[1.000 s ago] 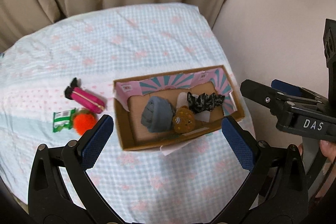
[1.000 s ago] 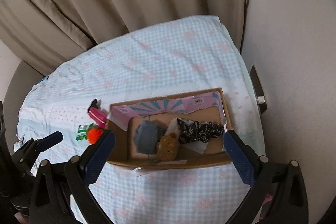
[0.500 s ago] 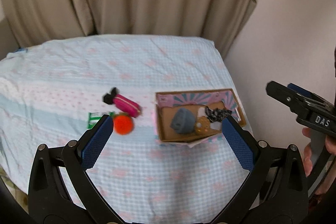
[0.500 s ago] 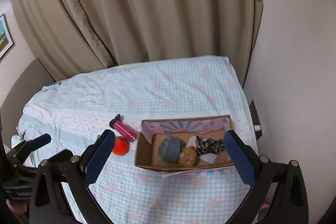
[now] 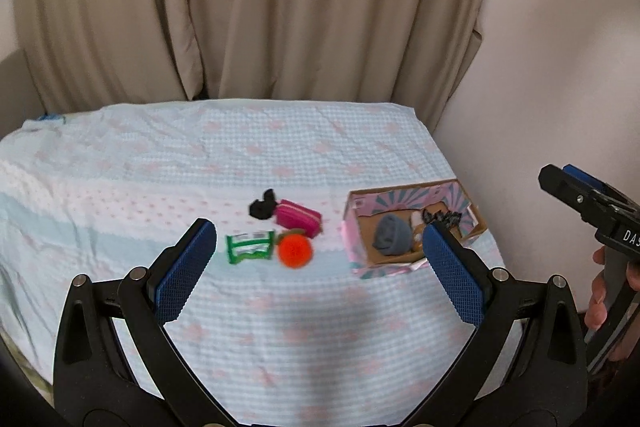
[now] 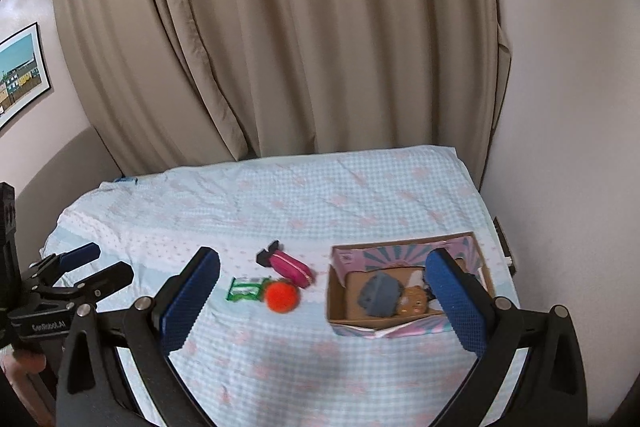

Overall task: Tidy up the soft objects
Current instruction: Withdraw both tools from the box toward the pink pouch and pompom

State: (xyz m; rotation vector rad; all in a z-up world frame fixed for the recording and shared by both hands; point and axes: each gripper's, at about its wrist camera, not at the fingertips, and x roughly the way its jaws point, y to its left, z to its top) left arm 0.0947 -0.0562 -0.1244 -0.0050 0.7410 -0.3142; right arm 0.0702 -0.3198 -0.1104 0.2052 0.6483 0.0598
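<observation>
The left tool (image 5: pixel 319 259) hangs above the near part of the bed (image 5: pixel 280 155) with its blue-padded fingers (image 5: pixel 184 271) spread wide and nothing between them. The right tool (image 6: pixel 323 297) is likewise wide open and empty, held a little to the right; from the left wrist view it shows at the frame's right edge with a hand (image 5: pixel 608 299) on its grip.

Out beyond the fingers, on the checked blue bedcover, lie the loose things: an orange pom-pom ball (image 5: pixel 295 249), a green packet (image 5: pixel 250 246) just beside it on the left, a pink zip pouch (image 5: pixel 299 217) just behind the ball, and a small black cloth item (image 5: pixel 262 207) touching the pouch's far end. Well to the right of them sits an open cardboard box (image 6: pixel 340 307) near the bed's edge, holding a rolled grey cloth (image 6: pixel 379 294), a brown plush toy (image 6: pixel 414 301) and a black patterned fabric piece (image 5: pixel 442 215).

By the look of it the sorting is partway done, with both tools pulled back between picks. The next move probably calls for lowering one tool over a loose soft item, likely the ball, closing gently, then carrying it to the box.
</observation>
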